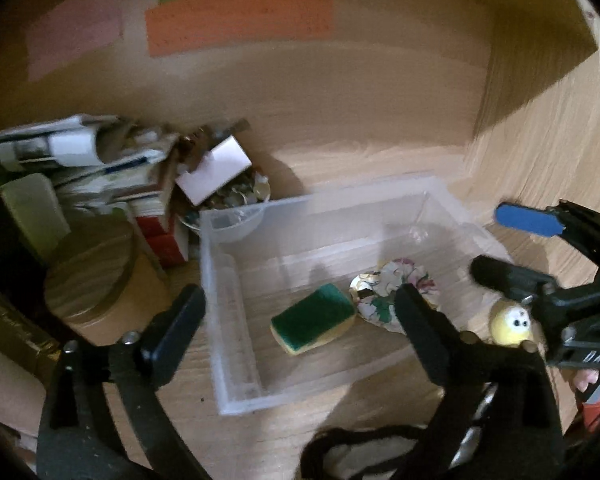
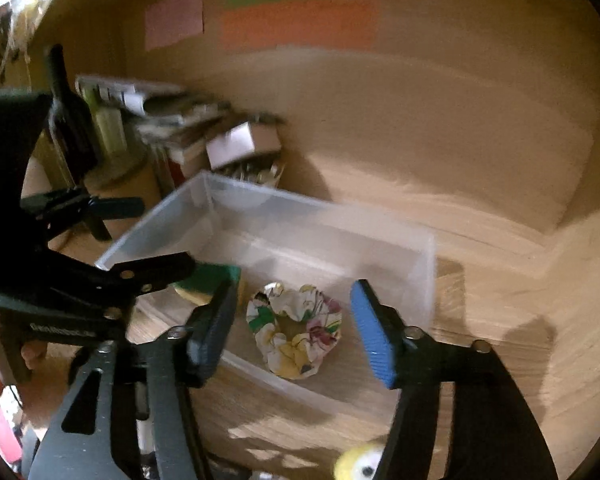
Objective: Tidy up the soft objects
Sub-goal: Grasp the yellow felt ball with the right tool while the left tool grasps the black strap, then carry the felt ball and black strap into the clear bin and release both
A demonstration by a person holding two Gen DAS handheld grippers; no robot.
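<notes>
A clear plastic bin (image 1: 228, 320) (image 2: 420, 264) stands on the wooden table. In it lie a green and yellow sponge (image 1: 314, 318) (image 2: 208, 278) and a floral scrunchie (image 1: 392, 290) (image 2: 296, 330). A yellow toy with eyes (image 1: 510, 322) (image 2: 360, 466) sits outside the bin at the near right. A dark fuzzy object (image 1: 348, 446) lies at the table's front. My left gripper (image 1: 300, 300) is open above the bin's near side. My right gripper (image 2: 292, 330) is open and empty, its jaws either side of the scrunchie; it also shows in the left wrist view (image 1: 496, 240).
A stack of papers and boxes (image 1: 80, 160), a bowl of small items (image 1: 240, 200), a round wooden lid on a container (image 1: 88, 272) and a dark bottle (image 2: 68, 120) crowd the left. Coloured sheets (image 1: 240, 16) hang on the back wall.
</notes>
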